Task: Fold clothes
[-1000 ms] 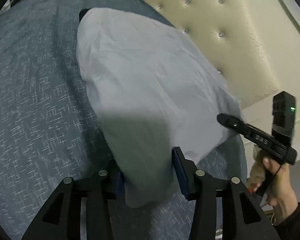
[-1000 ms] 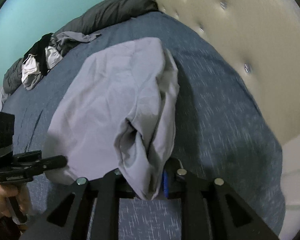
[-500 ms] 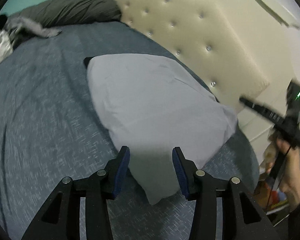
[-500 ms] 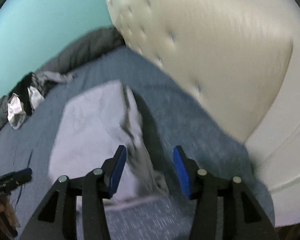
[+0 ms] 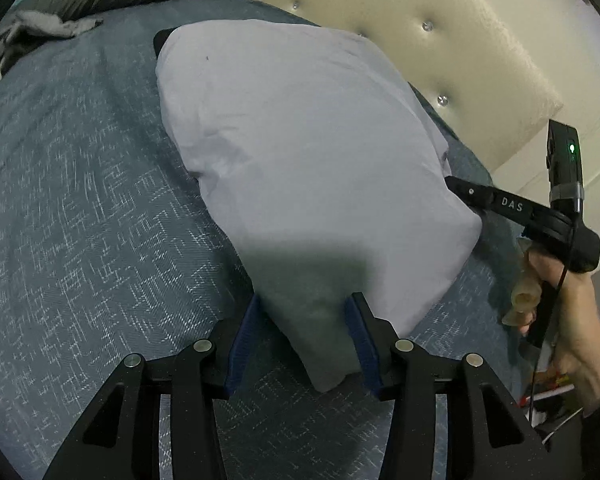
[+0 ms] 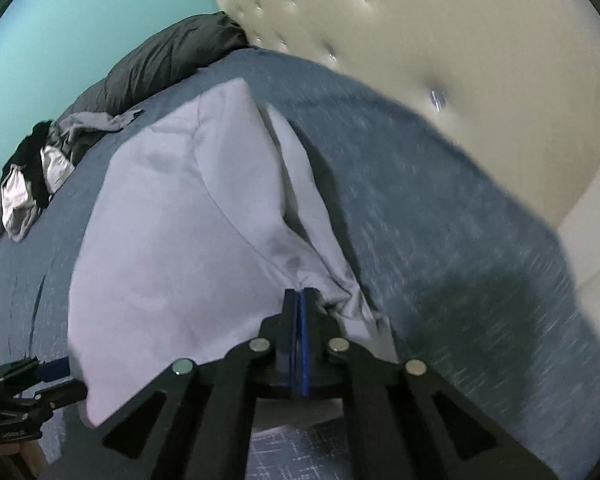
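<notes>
We have a pale grey garment lying across the blue bedspread, close to the tufted headboard, already doubled into a rough oblong with layered edges showing along its right side in the right wrist view. Our left gripper stands with its blue pads spread wide on either side of the garment's near corner, gripping nothing as far as we can see. Our right gripper has its pads pressed tight together at a puckered edge of the cloth, and we judge it has a pinch of fabric, though how many layers it has caught we cannot tell. That is our main worry: if it has only the top layer, any lift or pull peels the fold apart and drags the lower layers askew. With one side pinched and the other free, a pull by the right alone would also swing the cloth round and skew the oblong. The left pads straddle a thick, shadowed corner; closing there could bunch the cloth or catch the bedspread beneath. The soft bedding gives under pressure, so creases set easily. The heap of other clothes by the dark pillow lies well apart and poses no risk.
</notes>
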